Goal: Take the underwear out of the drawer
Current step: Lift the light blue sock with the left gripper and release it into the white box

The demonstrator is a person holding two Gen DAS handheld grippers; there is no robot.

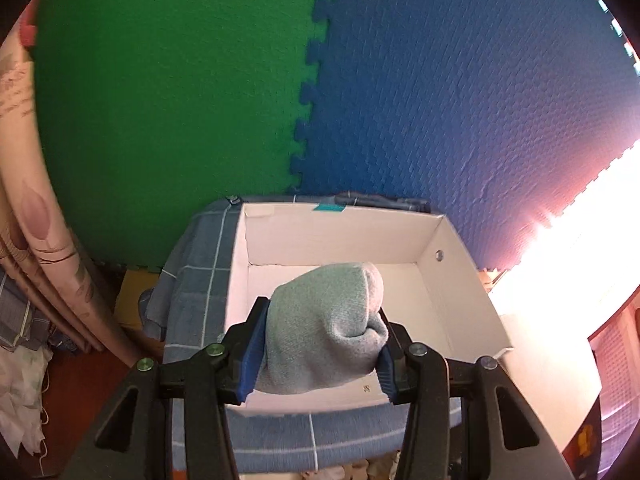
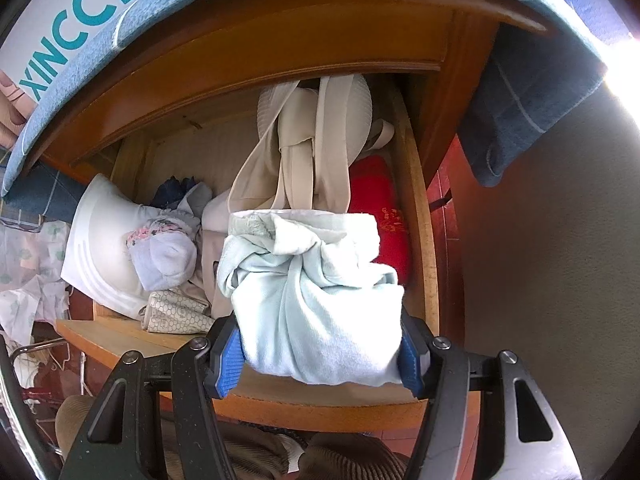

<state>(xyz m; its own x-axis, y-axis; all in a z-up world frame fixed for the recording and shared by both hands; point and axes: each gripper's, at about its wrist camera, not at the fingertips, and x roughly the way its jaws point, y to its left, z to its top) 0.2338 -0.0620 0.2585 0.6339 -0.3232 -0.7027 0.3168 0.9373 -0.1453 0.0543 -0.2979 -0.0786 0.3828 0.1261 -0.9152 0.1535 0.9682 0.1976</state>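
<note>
Gripping a rolled grey-green knit bundle (image 1: 326, 328) between its blue pads, the left tool (image 1: 320, 354) is hovering over an open white cardboard box (image 1: 460, 272). The bundle is filling the gap between the two pads and is sticking up and forward above the box's near wall. The box is sitting on a blue checked cloth (image 1: 200, 280), with green and blue foam puzzle mats (image 1: 280, 100) lying beyond it.

The right tool (image 2: 320, 356) is clenching a knotted pale blue piece of underwear (image 2: 316, 304), its pads pressing on both sides of the cloth. This bundle is hanging just above the front part of an open wooden drawer (image 2: 416, 216), though whether it is touching the clothes beneath cannot be told. Inside the drawer, a beige strappy garment (image 2: 308, 140) is lying at the back, a red item (image 2: 380, 208) is lying along the right wall, and a white bra (image 2: 104, 248) with a small lilac rolled piece (image 2: 164, 256) is lying at the left. A patterned folded piece (image 2: 176, 312) is lying near the drawer's front edge.
</note>
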